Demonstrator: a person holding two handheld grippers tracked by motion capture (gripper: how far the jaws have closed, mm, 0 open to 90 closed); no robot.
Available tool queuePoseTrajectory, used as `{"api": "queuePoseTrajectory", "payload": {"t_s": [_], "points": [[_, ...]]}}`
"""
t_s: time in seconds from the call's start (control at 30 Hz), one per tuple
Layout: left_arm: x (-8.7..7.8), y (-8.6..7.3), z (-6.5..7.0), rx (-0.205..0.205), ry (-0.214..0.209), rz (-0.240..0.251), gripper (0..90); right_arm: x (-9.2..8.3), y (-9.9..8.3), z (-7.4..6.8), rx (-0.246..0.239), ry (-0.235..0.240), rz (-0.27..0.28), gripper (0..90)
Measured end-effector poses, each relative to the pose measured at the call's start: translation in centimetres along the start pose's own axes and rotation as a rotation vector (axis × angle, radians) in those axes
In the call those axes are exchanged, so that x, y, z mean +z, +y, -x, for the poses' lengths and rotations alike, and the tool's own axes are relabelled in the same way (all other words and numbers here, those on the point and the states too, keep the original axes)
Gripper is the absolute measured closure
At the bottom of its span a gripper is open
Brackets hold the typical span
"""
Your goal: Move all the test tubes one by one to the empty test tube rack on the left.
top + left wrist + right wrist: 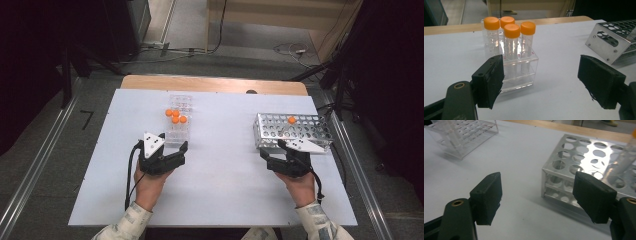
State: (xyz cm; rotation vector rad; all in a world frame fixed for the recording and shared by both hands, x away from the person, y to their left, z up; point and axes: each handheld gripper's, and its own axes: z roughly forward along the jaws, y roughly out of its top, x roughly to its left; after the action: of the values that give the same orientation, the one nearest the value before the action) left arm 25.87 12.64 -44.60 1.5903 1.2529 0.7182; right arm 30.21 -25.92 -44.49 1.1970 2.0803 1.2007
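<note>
A white tabletop (220, 200) carries two racks: a perforated metal rack (292, 131) near its right edge, with one orange-capped tube (291, 120) standing in a far hole, and a clear plastic rack (178, 120) left of centre toward the far edge, holding four orange-capped tubes (511, 41) upright in a tight cluster. A person's hands enter from the near edge, each with a black claw. The left claw (173, 142) sits at the near end of the clear rack, its jaws spread wide with nothing between them; in the left gripper view the left jaw stands just in front of the rack's near corner while the tubes rise straight ahead and slightly left, their long axes vertical. The right claw (280, 147) rests at the near side of the metal rack, likewise wide and empty. The left claw is the nearer to the four tubes, so any pickup there likely means advancing forward and closing across a tube's upright body.
</note>
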Motion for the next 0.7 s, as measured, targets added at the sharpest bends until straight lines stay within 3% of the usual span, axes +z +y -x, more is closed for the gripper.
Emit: {"api": "queuePoseTrajectory", "payload": {"t_s": [0.4,0.7], "points": [[0.0,0.0,-0.1,-0.002,-0.004,0.003,21.4,-0.2,0.2,3.2,0.043,-0.109,0.017,24.0],[0.1,-0.1,0.0,0.000,-0.006,0.002,21.4,1.2,0.8,5.0,0.082,-0.164,0.024,26.8]]}}
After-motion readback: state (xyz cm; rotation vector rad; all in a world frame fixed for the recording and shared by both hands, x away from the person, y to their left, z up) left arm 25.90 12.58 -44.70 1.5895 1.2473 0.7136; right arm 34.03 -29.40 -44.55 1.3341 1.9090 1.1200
